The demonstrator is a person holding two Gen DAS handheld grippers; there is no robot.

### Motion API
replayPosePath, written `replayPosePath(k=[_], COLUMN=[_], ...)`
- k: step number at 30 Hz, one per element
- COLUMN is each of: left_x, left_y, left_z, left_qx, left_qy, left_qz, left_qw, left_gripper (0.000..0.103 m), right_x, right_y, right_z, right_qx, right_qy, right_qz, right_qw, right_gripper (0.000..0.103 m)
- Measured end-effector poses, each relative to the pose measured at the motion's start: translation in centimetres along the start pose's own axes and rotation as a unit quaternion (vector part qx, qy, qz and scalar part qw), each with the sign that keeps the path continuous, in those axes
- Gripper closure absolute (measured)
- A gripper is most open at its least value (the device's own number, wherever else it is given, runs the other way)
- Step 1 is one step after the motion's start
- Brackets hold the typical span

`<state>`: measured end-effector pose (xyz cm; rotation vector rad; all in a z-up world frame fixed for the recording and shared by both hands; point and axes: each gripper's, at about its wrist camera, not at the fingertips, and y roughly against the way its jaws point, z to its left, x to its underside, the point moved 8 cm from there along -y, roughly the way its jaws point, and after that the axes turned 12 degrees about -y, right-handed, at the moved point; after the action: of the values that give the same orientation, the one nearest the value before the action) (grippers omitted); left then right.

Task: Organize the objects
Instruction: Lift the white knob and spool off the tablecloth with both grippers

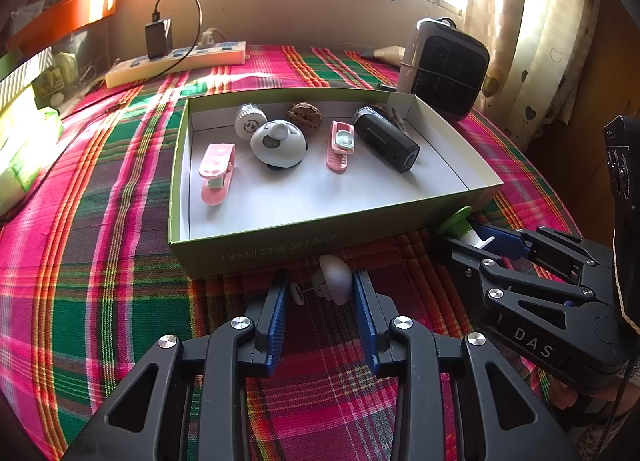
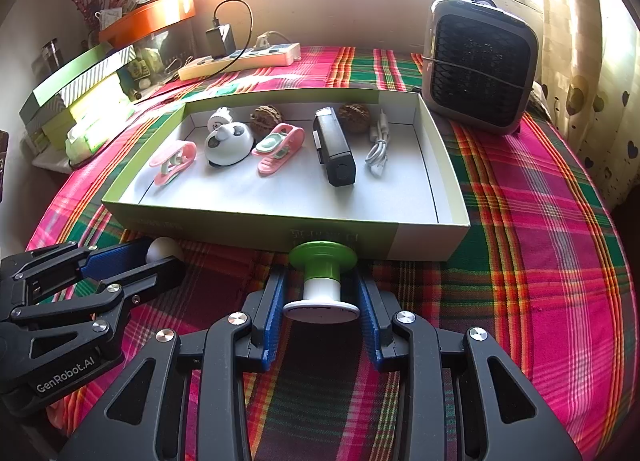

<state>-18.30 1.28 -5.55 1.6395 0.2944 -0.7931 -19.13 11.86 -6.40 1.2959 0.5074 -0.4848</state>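
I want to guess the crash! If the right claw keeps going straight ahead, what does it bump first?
Probably the green-and-white spool already sitting between its fingers, then the near wall of the green box just behind. How much gap separates spool and box is hard to judge.

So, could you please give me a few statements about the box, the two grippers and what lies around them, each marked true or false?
1. The box holds two pink clips. True.
2. The green and white spool lies inside the box. False: it sits on the cloth, between the right gripper pads.
3. The fan stands outside the box. True.
4. The left gripper brackets a black case. False: a small grey knob.
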Motion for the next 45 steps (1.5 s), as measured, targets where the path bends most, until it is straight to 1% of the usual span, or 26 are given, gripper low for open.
replayPosePath(k=[14,24,31,45], left_x=[0.1,-0.1,0.0,-0.4], left_y=[0.0,0.4,0.6,2.0], left_z=[0.0,0.2,0.2,-0.1], left_qx=[0.003,-0.008,-0.009,-0.012], left_qy=[0.004,0.001,0.000,-0.007], left_qz=[-0.001,-0.004,-0.007,-0.020], left_qw=[1.0000,1.0000,0.9999,0.9997], left_gripper=[0.073,0.073,0.073,0.073], right_x=[0.2,0.3,0.3,-0.1], right_y=[0.1,0.4,0.4,1.8], right_z=[0.1,0.3,0.5,1.2], right_qx=[-0.006,-0.014,-0.017,-0.032], right_qy=[-0.006,-0.006,-0.006,-0.002], right_qz=[0.001,0.000,0.002,-0.011], right_qw=[1.000,1.000,1.000,0.999], right_gripper=[0.068,0.068,0.068,0.068])
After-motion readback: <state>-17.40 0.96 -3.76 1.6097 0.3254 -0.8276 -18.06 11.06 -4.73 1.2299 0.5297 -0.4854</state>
